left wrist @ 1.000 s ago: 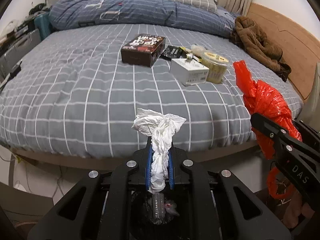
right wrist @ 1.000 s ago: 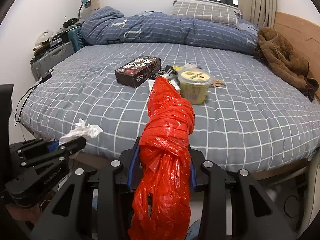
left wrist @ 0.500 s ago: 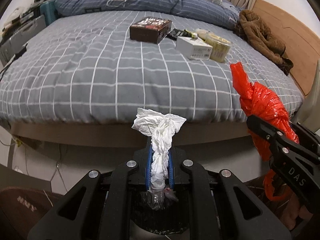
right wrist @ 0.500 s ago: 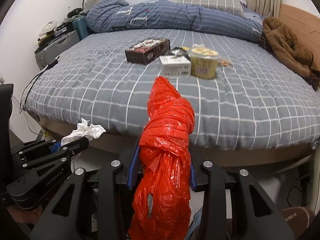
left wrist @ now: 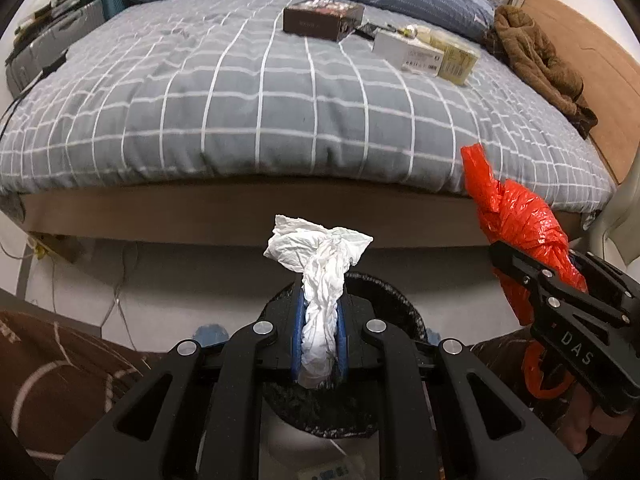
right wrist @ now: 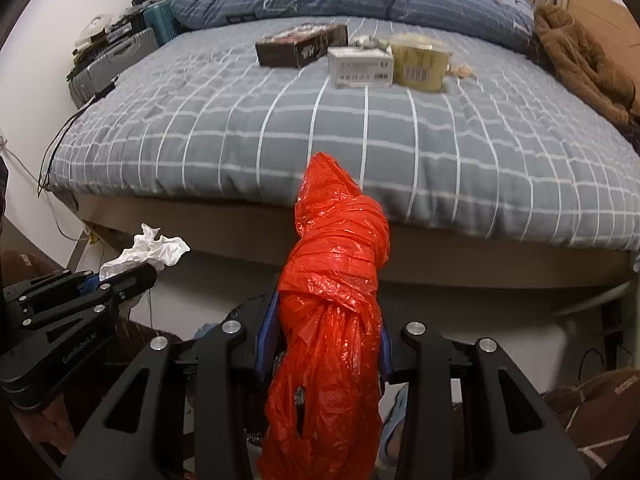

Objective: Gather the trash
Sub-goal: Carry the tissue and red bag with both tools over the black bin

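the left gripper (left wrist: 320, 340) has its fingers clamped on a crumpled white tissue (left wrist: 320, 264), which stands up between the blue pads with its long axis running along the fingers and its loose end fanning out past the tips. the right gripper (right wrist: 324, 344) is clamped the same way on a knotted red plastic bag (right wrist: 336, 280), long axis along the fingers, the knot just past the tips and the tail hanging back under the body.

what the coming move turns on: a black-lined trash bin (left wrist: 384, 292) sits directly beneath and just ahead of the left fingers, its rim curving round either side of them, so the tissue is nearest to a drop. the right gripper, seen off to the right of the left fingers, holds its bag beside the bin rather than clearly over it; the bin is not clearly visible from the right wrist view.

compared with the earlier frames, both views have tipped downward: the bed (left wrist: 280, 92) with its boxes has slid to the upper part of the picture, the bed frame and floor now show, and the bin has come further out from under the left fingers. both grips look unchanged.
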